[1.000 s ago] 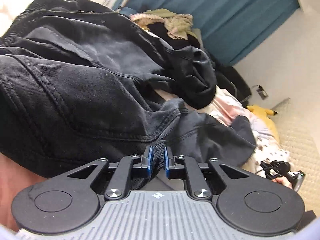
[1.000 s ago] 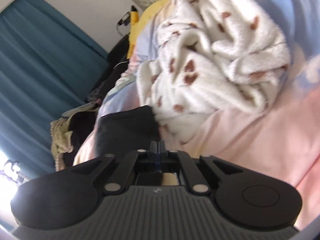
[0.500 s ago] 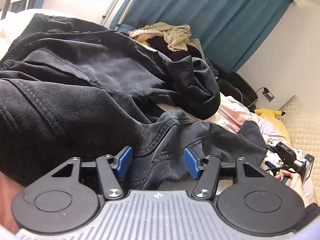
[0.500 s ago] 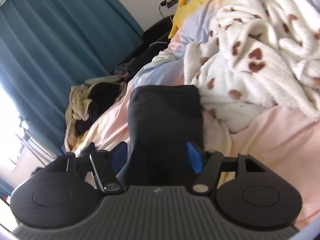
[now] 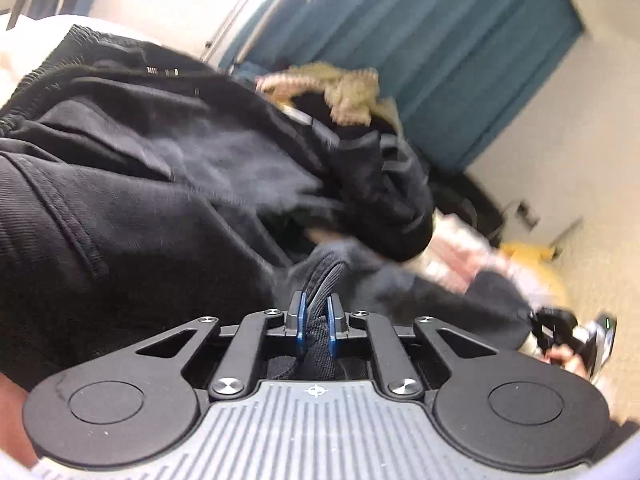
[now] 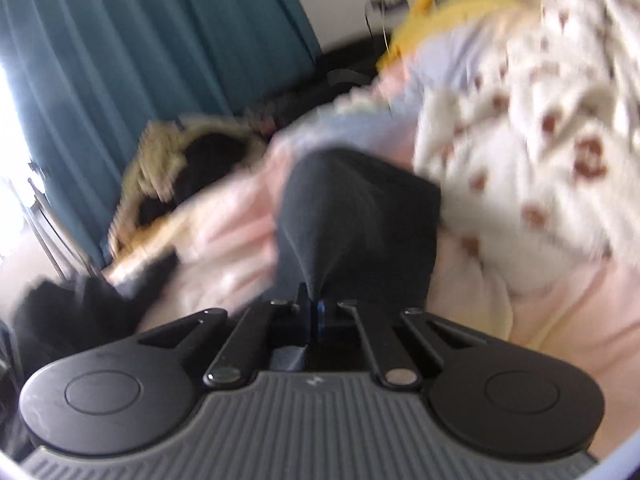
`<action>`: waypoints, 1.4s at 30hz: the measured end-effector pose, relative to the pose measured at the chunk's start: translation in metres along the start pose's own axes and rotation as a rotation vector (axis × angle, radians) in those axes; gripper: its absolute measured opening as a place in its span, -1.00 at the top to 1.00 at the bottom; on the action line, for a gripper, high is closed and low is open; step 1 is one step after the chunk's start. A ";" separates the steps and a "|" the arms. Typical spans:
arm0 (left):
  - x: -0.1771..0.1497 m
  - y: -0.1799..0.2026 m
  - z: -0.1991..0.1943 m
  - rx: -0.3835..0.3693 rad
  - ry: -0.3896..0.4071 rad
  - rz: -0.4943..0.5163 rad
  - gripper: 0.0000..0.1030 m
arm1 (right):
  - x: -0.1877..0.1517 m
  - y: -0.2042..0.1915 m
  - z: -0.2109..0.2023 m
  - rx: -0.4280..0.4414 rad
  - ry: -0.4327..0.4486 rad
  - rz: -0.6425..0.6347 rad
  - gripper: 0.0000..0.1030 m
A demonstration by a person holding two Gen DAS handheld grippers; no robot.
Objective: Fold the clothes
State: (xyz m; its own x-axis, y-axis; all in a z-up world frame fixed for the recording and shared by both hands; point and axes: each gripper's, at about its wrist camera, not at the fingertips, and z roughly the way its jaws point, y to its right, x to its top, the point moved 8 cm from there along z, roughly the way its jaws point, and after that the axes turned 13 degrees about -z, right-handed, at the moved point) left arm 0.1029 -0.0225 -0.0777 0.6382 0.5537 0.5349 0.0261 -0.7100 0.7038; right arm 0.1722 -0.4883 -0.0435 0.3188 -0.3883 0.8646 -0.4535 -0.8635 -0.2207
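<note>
Black jeans lie spread over the bed and fill the left wrist view. My left gripper is shut on a bunched fold of the jeans, with denim pinched between the blue pads. My right gripper is shut on the end of a jeans leg, which rises from the jaws as a dark flap over the pink bedding. The right gripper and the hand holding it also show at the far right of the left wrist view. Both views are blurred by motion.
A white fleece blanket with brown spots lies bunched right of the jeans leg. A pile of beige and black clothes sits by the teal curtain. A yellow plush lies near the wall.
Both grippers were shut, opened wide half a second ago, and have now shut again on the jeans. The left holds a thicker fold; the right holds the leg end.
</note>
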 end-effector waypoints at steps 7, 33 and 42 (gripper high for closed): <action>-0.010 0.020 -0.030 -0.092 -0.048 0.050 0.79 | -0.002 0.047 -0.053 -0.126 0.001 0.242 0.94; -0.025 0.052 -0.008 -0.018 -0.059 0.340 -0.14 | -0.040 0.108 -0.038 -0.358 -0.075 0.331 0.45; -0.026 0.078 0.094 0.065 -0.235 0.527 -0.15 | -0.040 0.128 -0.055 -0.457 -0.032 0.338 0.79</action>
State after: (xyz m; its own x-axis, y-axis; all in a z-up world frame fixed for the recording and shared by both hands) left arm 0.1600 -0.1330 -0.0809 0.7312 0.0124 0.6820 -0.2987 -0.8930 0.3365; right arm 0.0551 -0.5655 -0.0815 0.1150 -0.6349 0.7640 -0.8465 -0.4651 -0.2590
